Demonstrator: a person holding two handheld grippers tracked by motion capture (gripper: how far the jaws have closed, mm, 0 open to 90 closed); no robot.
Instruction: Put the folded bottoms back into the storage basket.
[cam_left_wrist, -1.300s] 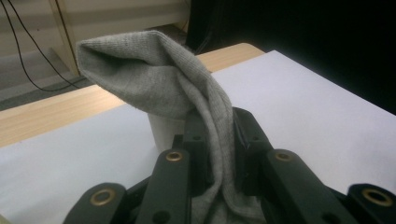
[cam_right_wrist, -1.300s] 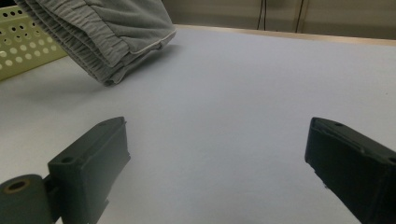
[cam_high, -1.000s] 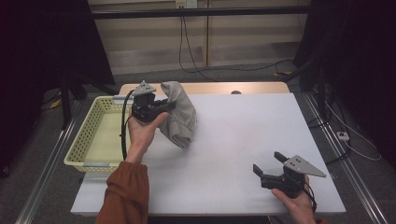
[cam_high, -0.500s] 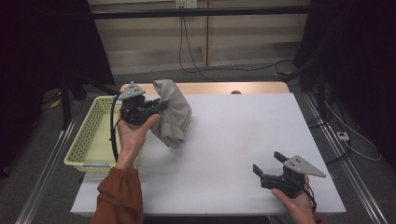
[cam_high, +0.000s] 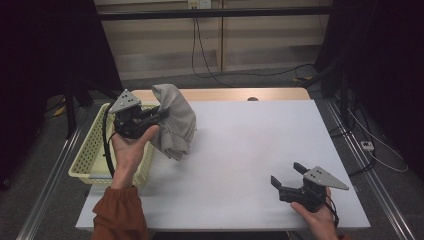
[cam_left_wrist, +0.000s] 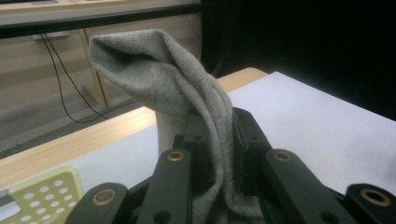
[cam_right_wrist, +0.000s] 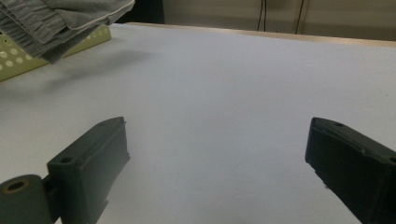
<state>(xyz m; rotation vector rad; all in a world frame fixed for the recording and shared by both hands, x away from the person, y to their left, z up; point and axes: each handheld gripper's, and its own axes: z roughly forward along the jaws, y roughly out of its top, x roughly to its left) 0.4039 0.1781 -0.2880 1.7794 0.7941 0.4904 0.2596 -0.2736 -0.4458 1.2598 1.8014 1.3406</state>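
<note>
A grey knitted cloth (cam_high: 174, 120) hangs in the air over the table's left side, pinched by my left gripper (cam_high: 159, 114), which is shut on it. In the left gripper view the cloth (cam_left_wrist: 187, 93) rises in a fold from between the two black jaws and its lower part drops out of sight below them. Its hem (cam_right_wrist: 60, 23) dangles clear of the table in the right gripper view. My right gripper (cam_high: 289, 176) rests low near the table's front right, open, with nothing between its jaws (cam_right_wrist: 215, 154).
A pale yellow perforated basket (cam_high: 92, 150) stands at the table's left edge, just under the left hand. The white table (cam_high: 250, 140) stretches between the two grippers. Cables trail on the floor behind and to the right.
My left gripper has carried the grey cloth leftward, from over the table toward the basket. The right gripper has stayed where it was, still open.
</note>
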